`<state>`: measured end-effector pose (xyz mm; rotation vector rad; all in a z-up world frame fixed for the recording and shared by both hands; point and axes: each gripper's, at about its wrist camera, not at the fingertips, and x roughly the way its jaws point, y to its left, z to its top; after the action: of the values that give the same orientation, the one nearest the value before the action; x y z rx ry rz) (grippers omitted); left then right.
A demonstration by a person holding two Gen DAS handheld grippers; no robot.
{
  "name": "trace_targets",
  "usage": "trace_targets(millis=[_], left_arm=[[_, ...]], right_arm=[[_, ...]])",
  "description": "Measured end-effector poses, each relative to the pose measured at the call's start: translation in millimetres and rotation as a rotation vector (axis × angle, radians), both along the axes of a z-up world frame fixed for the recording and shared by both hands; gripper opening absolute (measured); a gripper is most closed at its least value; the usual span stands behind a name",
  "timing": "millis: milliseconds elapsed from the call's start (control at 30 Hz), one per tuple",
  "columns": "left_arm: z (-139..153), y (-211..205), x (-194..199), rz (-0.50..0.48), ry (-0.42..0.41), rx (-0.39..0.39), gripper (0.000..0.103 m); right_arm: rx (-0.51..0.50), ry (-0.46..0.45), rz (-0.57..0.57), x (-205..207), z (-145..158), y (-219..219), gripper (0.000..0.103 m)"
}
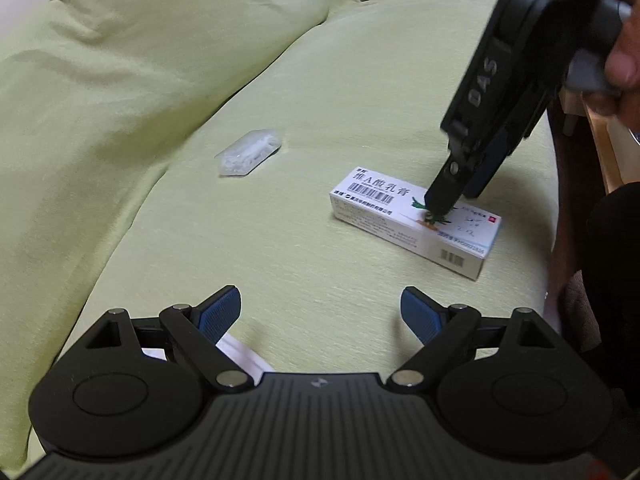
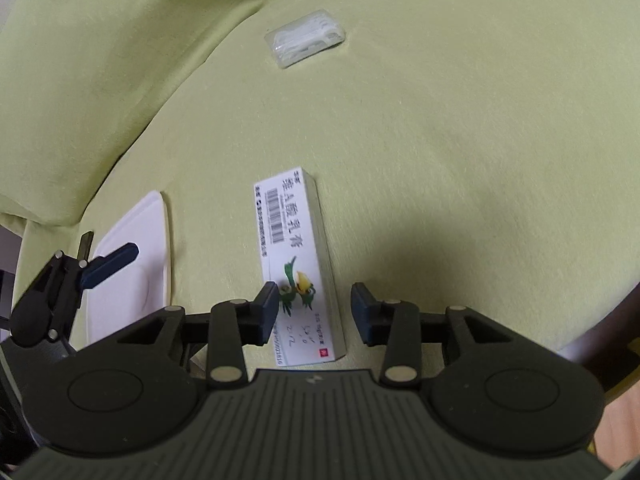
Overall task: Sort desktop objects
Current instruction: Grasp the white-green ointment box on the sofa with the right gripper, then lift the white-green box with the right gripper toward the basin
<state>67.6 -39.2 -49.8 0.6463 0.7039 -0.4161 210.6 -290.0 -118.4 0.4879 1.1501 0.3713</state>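
While the right gripper [image 2: 314, 312] straddles the box [image 2: 298, 264] with jaws spread either side, apparently lining up a grasp, the left gripper [image 1: 321, 312] waits unclenched and empty. Left of the jaws sits a tray [image 2: 136, 264]; farther ahead, a bag [image 2: 306, 42].

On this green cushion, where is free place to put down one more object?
Bare cushion lies right of the box and below the clear packet. Also free: the strip between box and packet. Crowded: around the box, where the open right claw straddles it, and left by the white tray.
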Motion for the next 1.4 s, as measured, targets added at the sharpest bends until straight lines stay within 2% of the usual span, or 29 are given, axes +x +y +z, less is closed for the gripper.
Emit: trace_targets(millis=[167,267,333,467,500,700,833,1100,1400], left_arm=[[-1.2,-3.9,-1.9,-0.004,0.003,0.006,0.089],[-2.3,-5.8,-1.4,-0.005,0.006,0.008,0.089],[-3.0,-6.6,-0.3,-0.004,0.009,0.009,0.089],[-4.7,-5.7,-2.3,0.0,0.016,0.019,0.089],[-4.9,-5.3,-3.3,0.001,0.017,0.022,0.089],[-4.6,-1.8,-6.2,0.009,0.024,0.021,0.089],[-4.8,-5.3,-9.4,-0.008,0.033,0.018,0.089],[-10.9,-17.1,-18.8,-0.067,0.052,0.029,0.089],[-15.6,-20.4,-19.7,-0.075,0.069,0.035,0.089]], right_arm=[[0.059,-0.006,-0.024,6.9,-12.3,4.4,0.038],[0.052,-0.009,0.001,7.1,-12.9,18.5,0.041],[0.029,-0.025,0.019,4.4,-11.5,30.0,0.041],[-0.017,-0.048,0.051,-3.1,-2.2,47.6,0.024],[-0.027,-0.055,0.064,-5.2,1.1,50.4,0.023],[-0.175,-0.103,0.083,-16.8,18.9,59.2,0.023],[-0.224,-0.11,0.144,-20.5,23.9,65.8,0.023],[-0.212,-0.103,0.121,-19.8,25.3,62.1,0.023],[-0.18,-0.096,0.083,-23.6,27.3,57.7,0.023]])
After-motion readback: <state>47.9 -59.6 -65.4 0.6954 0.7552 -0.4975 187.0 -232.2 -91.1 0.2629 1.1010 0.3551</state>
